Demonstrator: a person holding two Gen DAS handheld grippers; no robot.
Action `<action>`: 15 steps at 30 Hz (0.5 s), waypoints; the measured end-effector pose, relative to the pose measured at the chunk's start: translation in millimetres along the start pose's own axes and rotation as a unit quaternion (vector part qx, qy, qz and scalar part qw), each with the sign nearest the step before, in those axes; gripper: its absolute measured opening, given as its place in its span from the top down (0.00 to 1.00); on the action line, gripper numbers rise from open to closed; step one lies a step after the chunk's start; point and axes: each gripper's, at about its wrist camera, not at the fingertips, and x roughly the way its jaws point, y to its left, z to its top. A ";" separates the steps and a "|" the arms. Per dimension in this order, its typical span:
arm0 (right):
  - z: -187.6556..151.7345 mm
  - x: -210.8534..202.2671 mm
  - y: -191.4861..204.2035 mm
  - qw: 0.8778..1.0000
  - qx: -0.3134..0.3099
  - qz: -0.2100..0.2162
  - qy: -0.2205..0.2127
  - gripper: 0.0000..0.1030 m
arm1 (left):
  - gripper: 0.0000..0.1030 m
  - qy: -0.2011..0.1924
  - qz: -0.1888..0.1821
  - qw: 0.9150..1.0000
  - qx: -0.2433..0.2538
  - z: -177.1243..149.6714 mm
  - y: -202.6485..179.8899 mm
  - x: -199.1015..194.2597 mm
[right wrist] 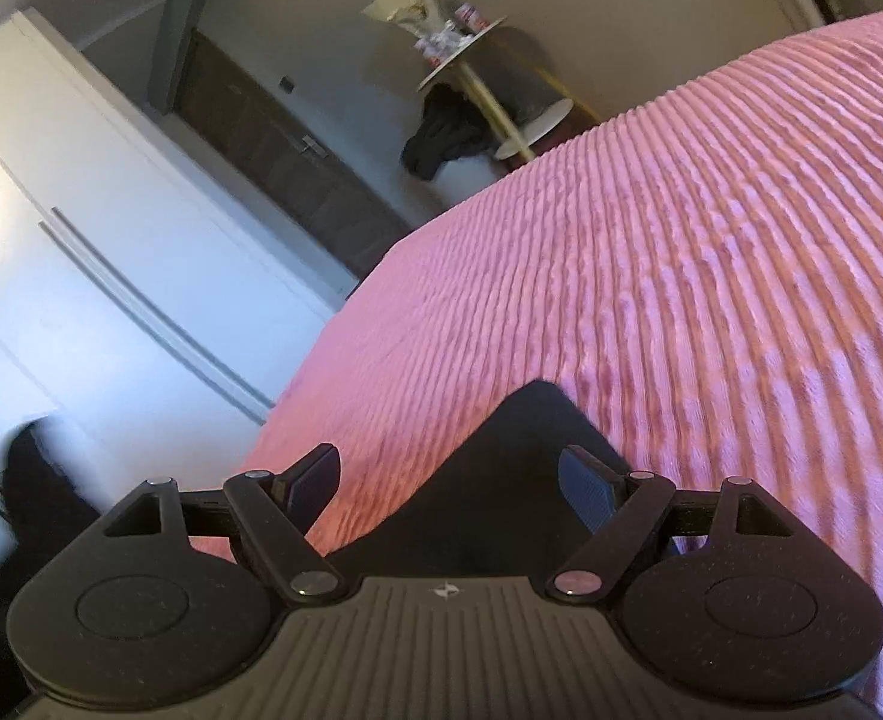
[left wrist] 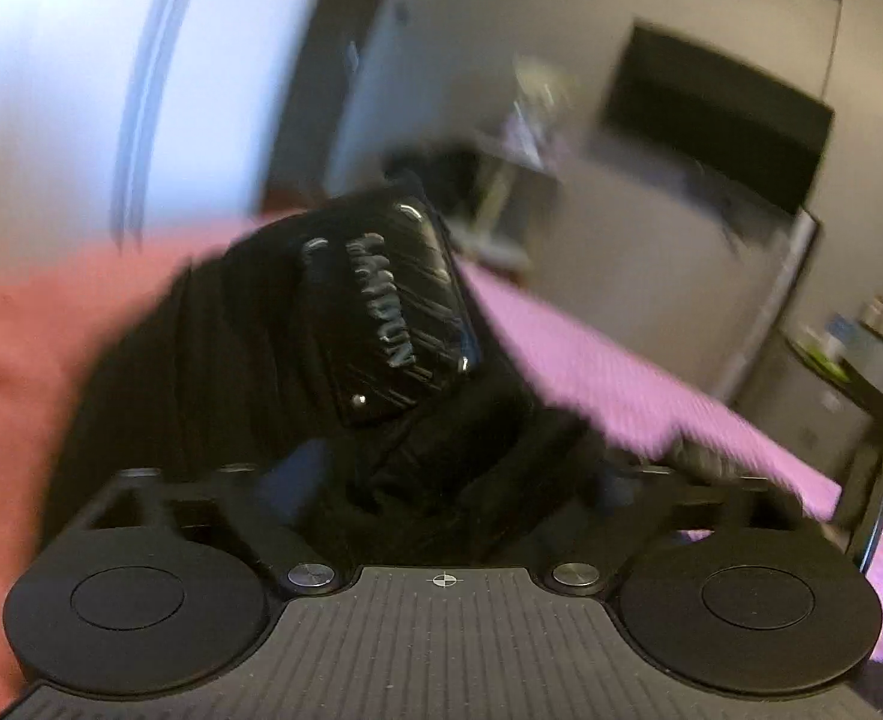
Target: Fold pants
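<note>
Left wrist view, heavily blurred: black pants (left wrist: 297, 360) bunched on the pink ribbed bedspread (left wrist: 621, 372), mass filling the frame from centre toward 9 o'clock. Left tool (left wrist: 441, 480) spread wide; dark cloth lies between and in front of its fingers, but the pads do not show clearly against it, so I judge it not pinching anything.

Right wrist view, sharper: right tool (right wrist: 450, 486) also spread, both blue-faced pads visible and apart. A pointed corner of the pants (right wrist: 501, 480) lies flat on the bedspread (right wrist: 681, 240) between the fingers, tip toward 12 o'clock, not clamped. Beyond the bed, a round side table (right wrist: 471, 48) at 12 o'clock, a white wardrobe (right wrist: 81, 240) at 9 o'clock.

Writing: a glossy black patch (left wrist: 393, 312) on the pants carries raised lettering running lengthwise; too smeared to read with confidence. No other legible text.

Risks, as judgement:
- Neither tool has hold of cloth, so the bunched part may slump and lose any fold line.
- Black cloth against black fingers: the left tool may close on several layers, or on none.
- The stiff patch may resist a crease if a fold crosses it.
- The right tool could catch bedspread ribs along with the corner.
</note>
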 end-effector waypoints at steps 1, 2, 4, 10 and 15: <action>-0.2 -2.2 -2.9 1.000 0.005 0.008 0.012 0.21 | 0.04 0.017 -0.011 1.000 -0.006 -8.7 -3.1 7.0; -0.7 -4.3 -6.2 0.999 0.011 0.016 0.028 0.21 | 0.02 0.034 -0.016 0.999 -0.018 -18.6 -3.9 12.6; -3.2 -3.7 -11.2 0.997 0.018 0.027 0.064 0.21 | 0.02 0.059 -0.002 0.997 -0.047 -26.1 7.3 16.7; -14.9 6.5 -3.5 0.991 0.007 0.044 0.130 0.12 | 0.00 0.008 0.165 0.983 -0.084 -12.3 65.6 -21.8; -21.5 -0.2 10.1 0.987 -0.013 0.059 0.146 0.11 | 0.00 -0.017 0.312 0.940 -0.137 -23.8 112.7 -44.0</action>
